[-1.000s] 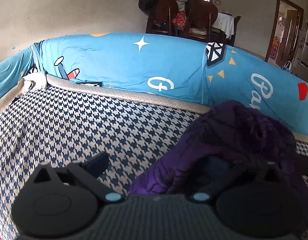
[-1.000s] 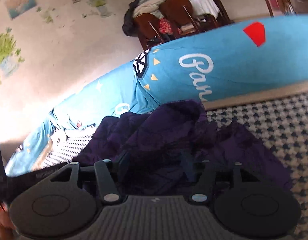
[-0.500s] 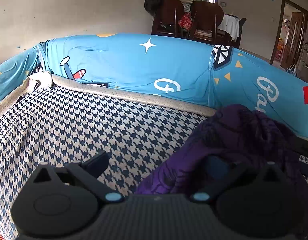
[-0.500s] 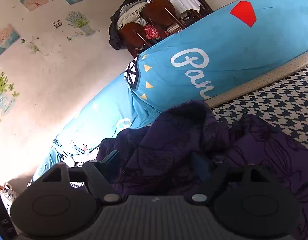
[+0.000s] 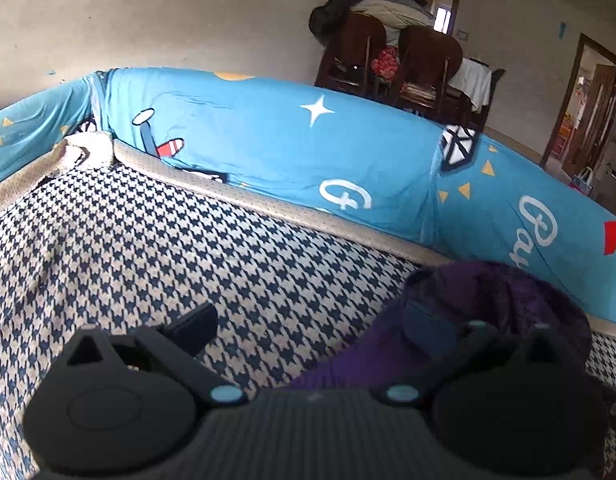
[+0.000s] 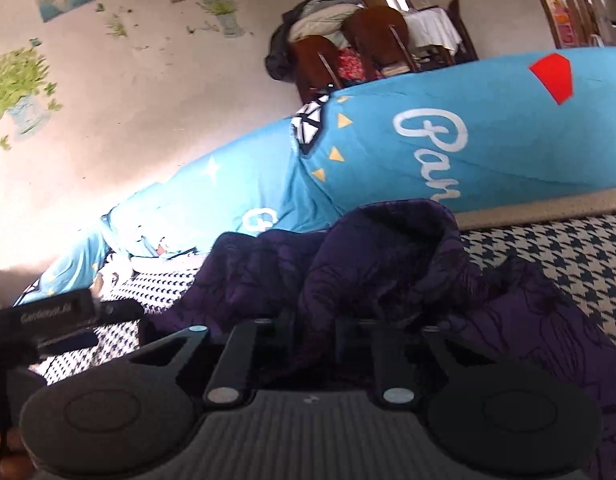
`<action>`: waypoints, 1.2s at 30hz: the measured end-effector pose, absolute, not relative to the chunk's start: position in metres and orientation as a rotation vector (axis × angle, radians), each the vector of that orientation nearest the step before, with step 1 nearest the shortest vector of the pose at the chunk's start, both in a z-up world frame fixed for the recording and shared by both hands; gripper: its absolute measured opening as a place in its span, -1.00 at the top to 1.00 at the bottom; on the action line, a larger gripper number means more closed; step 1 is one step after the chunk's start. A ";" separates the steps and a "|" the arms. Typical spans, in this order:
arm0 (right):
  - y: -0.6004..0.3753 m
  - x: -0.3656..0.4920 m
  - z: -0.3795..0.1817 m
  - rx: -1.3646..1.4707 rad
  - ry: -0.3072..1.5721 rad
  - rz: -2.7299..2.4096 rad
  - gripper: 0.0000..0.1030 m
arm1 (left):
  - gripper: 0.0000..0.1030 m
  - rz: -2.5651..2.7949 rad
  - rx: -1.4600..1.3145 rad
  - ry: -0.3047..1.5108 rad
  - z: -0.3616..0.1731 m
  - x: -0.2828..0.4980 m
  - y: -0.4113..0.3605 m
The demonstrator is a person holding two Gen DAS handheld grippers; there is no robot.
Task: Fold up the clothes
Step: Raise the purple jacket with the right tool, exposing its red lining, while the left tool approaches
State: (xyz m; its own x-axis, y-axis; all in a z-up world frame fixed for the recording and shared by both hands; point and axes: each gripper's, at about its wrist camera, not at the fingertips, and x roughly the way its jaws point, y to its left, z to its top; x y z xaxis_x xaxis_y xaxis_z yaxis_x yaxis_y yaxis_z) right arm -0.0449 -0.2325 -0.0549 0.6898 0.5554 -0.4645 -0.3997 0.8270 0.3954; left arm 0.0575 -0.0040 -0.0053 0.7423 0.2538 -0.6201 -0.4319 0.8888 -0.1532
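Observation:
A crumpled dark purple garment [image 5: 484,312] lies on the houndstooth mat [image 5: 167,248] near the blue padded wall. My left gripper [image 5: 312,328] is open; its left finger hangs over bare mat and its right finger is at the garment's left edge. In the right wrist view the purple garment [image 6: 388,272] bunches up between the fingers. My right gripper [image 6: 303,336] has its fingers drawn close together on a fold of this cloth. The left gripper's body [image 6: 55,316] shows at the left edge of the right wrist view.
A blue cartoon-print padded wall [image 5: 308,152] runs along the mat's far and left sides, with a beige piped rim [image 5: 291,212]. Beyond it stand dark wooden chairs [image 5: 392,60] piled with clothes, and a doorway [image 5: 592,100] at the right.
My right gripper's fingers have drawn inward onto the purple cloth and the view has levelled somewhat. My left gripper has shifted slightly and stays open.

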 end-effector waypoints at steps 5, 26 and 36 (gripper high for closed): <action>-0.220 -0.070 -0.038 0.188 0.537 0.672 0.69 | -1.00 0.446 -0.370 0.566 0.008 0.050 0.024; -0.180 -0.157 -0.046 -0.155 0.658 1.064 0.58 | -1.00 0.244 -0.245 0.805 -0.049 0.082 -0.024; -0.230 -0.128 -0.014 0.032 0.556 0.831 -0.26 | -1.00 0.242 -0.226 0.834 -0.066 0.079 -0.027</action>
State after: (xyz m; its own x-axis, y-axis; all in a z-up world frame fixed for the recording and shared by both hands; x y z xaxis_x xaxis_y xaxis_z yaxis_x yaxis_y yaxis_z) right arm -0.1281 -0.2304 -0.0143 0.5407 0.7073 -0.4555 -0.6907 0.6823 0.2395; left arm 0.0794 -0.0274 -0.0662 0.6474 0.1229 -0.7522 -0.2988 0.9488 -0.1022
